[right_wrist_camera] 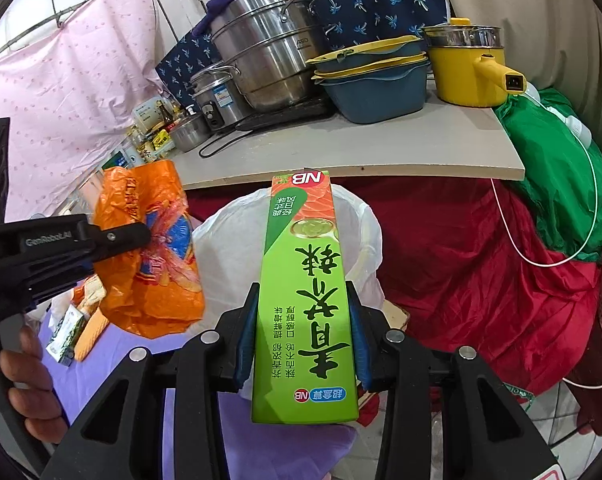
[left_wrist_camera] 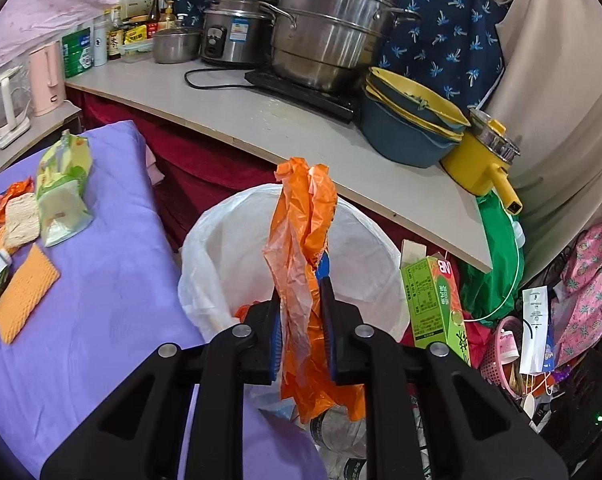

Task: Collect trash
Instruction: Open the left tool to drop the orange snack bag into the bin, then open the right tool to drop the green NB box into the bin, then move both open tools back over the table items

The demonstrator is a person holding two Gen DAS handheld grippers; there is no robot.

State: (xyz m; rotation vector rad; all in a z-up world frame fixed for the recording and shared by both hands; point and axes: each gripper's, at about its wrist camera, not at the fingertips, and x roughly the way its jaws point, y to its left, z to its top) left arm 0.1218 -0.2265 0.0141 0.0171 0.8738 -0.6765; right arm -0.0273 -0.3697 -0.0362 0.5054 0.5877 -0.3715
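My left gripper (left_wrist_camera: 301, 292) is shut on a crumpled orange plastic bag (left_wrist_camera: 301, 216), which hangs over the bin lined with a white bag (left_wrist_camera: 221, 248). Some trash lies inside the bin. In the right wrist view the same left gripper (right_wrist_camera: 141, 236) pinches the orange bag (right_wrist_camera: 153, 292) to the left of the bin liner (right_wrist_camera: 229, 248), with a person's hand (right_wrist_camera: 25, 380) on its handle. My right gripper (right_wrist_camera: 303, 292) is shut on a tall green carton (right_wrist_camera: 305, 240) with an orange top, held in front of the bin. The left wrist view shows that carton (left_wrist_camera: 433, 300) at the bin's right.
A purple-covered table (left_wrist_camera: 101, 300) on the left carries a green snack packet (left_wrist_camera: 61, 188), an orange wafer-like pad (left_wrist_camera: 25, 292) and other wrappers. The grey counter (left_wrist_camera: 261, 120) behind the bin holds steel pots, blue bowls and a yellow pot. A pink basket (left_wrist_camera: 501, 352) and clutter stand on the right.
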